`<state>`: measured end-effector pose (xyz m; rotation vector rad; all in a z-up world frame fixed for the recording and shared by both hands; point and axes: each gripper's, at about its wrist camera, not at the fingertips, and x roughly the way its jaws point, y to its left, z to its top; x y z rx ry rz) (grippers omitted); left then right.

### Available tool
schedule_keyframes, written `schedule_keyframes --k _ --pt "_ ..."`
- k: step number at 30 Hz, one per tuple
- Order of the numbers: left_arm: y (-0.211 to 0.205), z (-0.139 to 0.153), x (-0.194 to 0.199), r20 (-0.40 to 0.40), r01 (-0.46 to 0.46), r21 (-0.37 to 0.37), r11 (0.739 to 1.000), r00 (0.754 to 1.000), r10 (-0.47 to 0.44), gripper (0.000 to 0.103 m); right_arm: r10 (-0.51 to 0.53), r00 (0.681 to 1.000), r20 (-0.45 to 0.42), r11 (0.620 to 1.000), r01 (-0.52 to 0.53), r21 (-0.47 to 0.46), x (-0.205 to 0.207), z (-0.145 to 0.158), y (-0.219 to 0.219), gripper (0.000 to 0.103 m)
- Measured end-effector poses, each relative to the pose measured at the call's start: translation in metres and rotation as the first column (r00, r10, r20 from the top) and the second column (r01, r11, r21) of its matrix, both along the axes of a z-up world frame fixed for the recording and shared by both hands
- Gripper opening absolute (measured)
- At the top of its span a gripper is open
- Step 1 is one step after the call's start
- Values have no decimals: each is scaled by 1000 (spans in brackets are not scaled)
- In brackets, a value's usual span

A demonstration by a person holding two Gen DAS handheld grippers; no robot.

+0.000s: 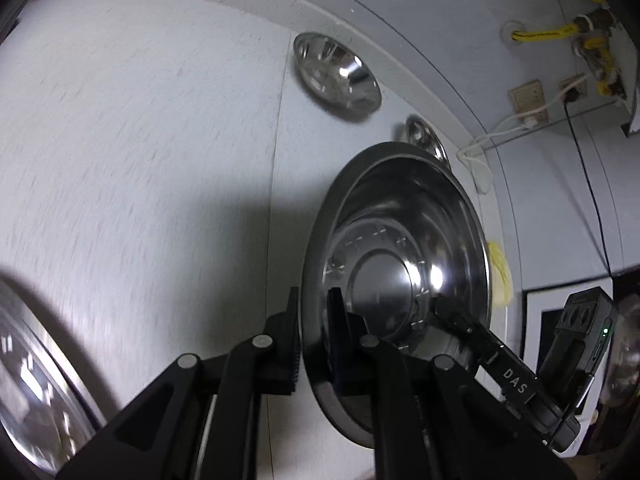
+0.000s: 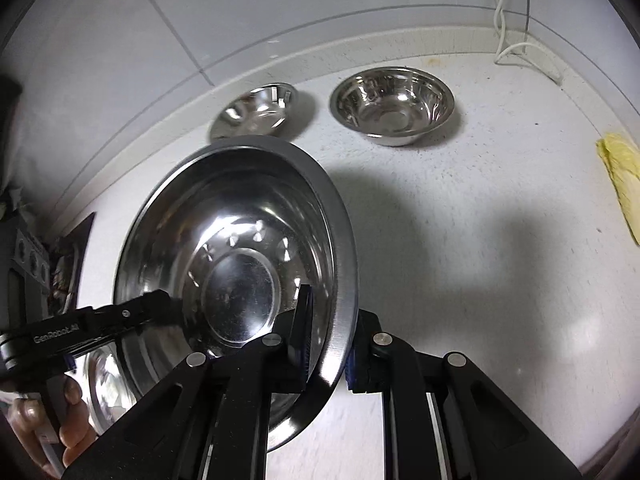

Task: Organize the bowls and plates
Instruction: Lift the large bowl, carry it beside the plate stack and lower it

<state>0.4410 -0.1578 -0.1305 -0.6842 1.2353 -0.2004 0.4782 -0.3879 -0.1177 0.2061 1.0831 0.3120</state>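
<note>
We've got the large shiny stainless steel bowl [image 2: 236, 276] held off the speckled white countertop [image 2: 460, 240], tilted, gripped from both sides. Left gripper [image 1: 314, 336] jaws clamped on the bowl's left rim, one finger inside, one outside. Right gripper [image 2: 328, 344] jaws clamped on the opposite rim the same way. Far side by the raised counter edge: a small shallow steel bowl [image 2: 256, 110] left, a deeper round steel bowl [image 2: 394, 106] right of it, both upright and apart. Another steel dish [image 1: 28, 384] sits near left, partly cut off. Yellow cloth [image 2: 624, 188] lies at the right edge. A hand [image 2: 48, 428] grips the left handle. White cable [image 2: 500, 12] runs down the tiled wall.
</note>
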Motion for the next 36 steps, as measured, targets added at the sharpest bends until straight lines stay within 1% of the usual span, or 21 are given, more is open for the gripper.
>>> schedule_keyframes --k 1,5,8,11,13,16,19,23,27,34,35,36 --pt "-1 1 -10 -3 -2 -1 1000 1000 2 10 7 1000 3 1000 -7 12 -12 3 -1 12" --pt "-2 2 -57 1 9 36 999 1000 -9 10 25 1000 9 1000 -24 -13 -52 4 3 11" --pt "-2 -3 -89 -21 16 44 999 1000 -16 10 31 999 -11 999 -32 -18 -82 -4 6 11" --pt "-3 -13 -111 -36 38 51 998 999 -36 10 35 999 -31 999 -35 -19 -105 -12 10 11" --pt "-4 -20 -117 -56 52 49 997 997 -49 10 33 998 -48 999 -34 -19 -113 -19 9 11" --pt "-6 -23 -122 -43 55 72 996 998 -52 10 25 997 -68 999 -27 -26 -116 -27 8 11" --pt "-12 -29 -126 -48 64 85 994 997 -60 11 19 997 -77 999 -22 -30 -116 -35 6 11" --pt "-16 -39 -129 -71 74 75 994 995 -68 12 10 996 -91 1000 -13 -25 -115 -41 3 11" --pt "-17 -39 -130 -61 78 81 994 995 -73 12 8 995 -100 1000 -8 2 -118 -46 -2 11" --pt "-13 -33 -128 -39 68 85 994 997 -64 13 1 995 -104 1000 0 10 -119 -48 -4 11" --pt "-12 -33 -128 -36 66 85 994 997 -63 14 2 995 -103 1000 -1 14 -119 -48 -4 11" --pt "-11 -32 -127 -32 67 84 994 997 -65 26 3 995 -100 1000 -1 16 -120 -47 -5 11"
